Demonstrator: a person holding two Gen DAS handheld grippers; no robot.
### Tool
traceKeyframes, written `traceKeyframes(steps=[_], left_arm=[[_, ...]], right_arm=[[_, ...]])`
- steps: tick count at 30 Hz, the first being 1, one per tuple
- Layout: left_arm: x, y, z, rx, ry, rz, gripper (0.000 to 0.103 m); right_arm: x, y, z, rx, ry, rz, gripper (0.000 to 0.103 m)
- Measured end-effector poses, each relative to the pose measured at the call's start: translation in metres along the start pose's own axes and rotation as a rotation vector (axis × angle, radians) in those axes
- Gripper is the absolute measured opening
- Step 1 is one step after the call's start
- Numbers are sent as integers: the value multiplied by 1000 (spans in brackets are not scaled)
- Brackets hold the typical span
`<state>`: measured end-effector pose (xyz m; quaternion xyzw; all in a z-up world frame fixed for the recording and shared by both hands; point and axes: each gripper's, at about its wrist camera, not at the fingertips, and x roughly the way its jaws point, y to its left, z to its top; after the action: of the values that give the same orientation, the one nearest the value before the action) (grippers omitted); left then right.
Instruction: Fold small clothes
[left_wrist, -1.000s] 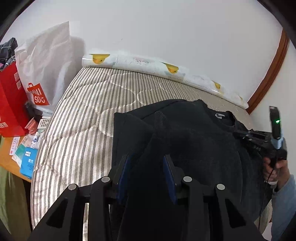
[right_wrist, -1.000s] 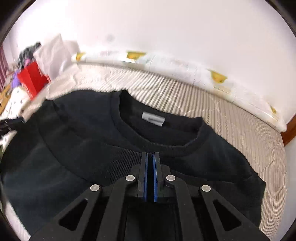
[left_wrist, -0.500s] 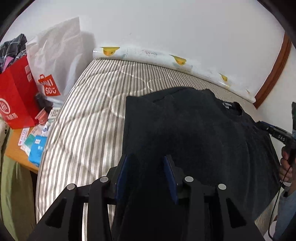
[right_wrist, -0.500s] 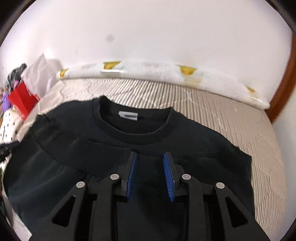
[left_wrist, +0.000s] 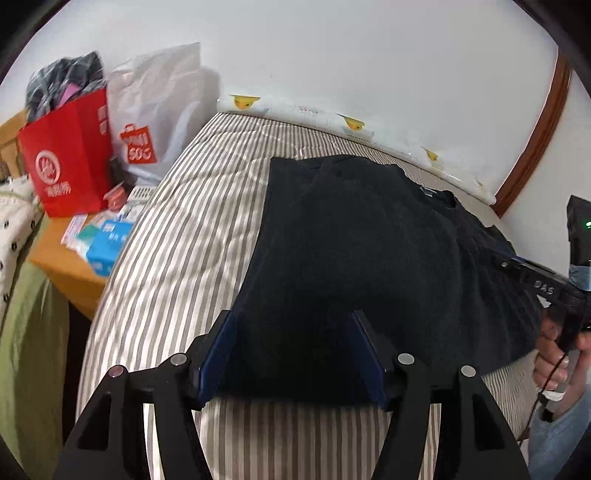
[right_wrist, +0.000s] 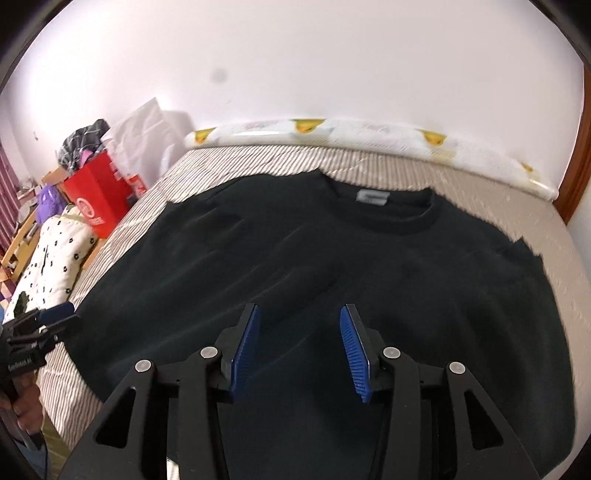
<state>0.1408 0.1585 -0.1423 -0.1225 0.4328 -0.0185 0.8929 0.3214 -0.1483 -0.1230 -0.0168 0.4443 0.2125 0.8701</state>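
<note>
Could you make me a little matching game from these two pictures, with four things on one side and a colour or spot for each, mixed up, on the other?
Things:
1. sweater
2. paper bag
3. neck label
4. plastic bag

Descriptions:
A. white, beside the bed
B. grey, inside the collar
C. black, spread on the striped mattress
D. red, with clothes sticking out

Pairs: 1-C, 2-D, 3-B, 4-A
</note>
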Motion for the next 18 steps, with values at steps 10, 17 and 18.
traceKeyframes(steps=[10, 17, 18], left_arm=[[-10, 37, -48, -127, 36, -150, 60], [4, 39, -50, -212, 0, -277, 63], [6, 38, -48, -222, -5, -290, 64]], right_arm=[[-8, 22, -42, -38, -29, -112, 45], [1, 12, -54, -38, 4, -154, 45], [-1, 10, -54, -35, -4, -155, 45]])
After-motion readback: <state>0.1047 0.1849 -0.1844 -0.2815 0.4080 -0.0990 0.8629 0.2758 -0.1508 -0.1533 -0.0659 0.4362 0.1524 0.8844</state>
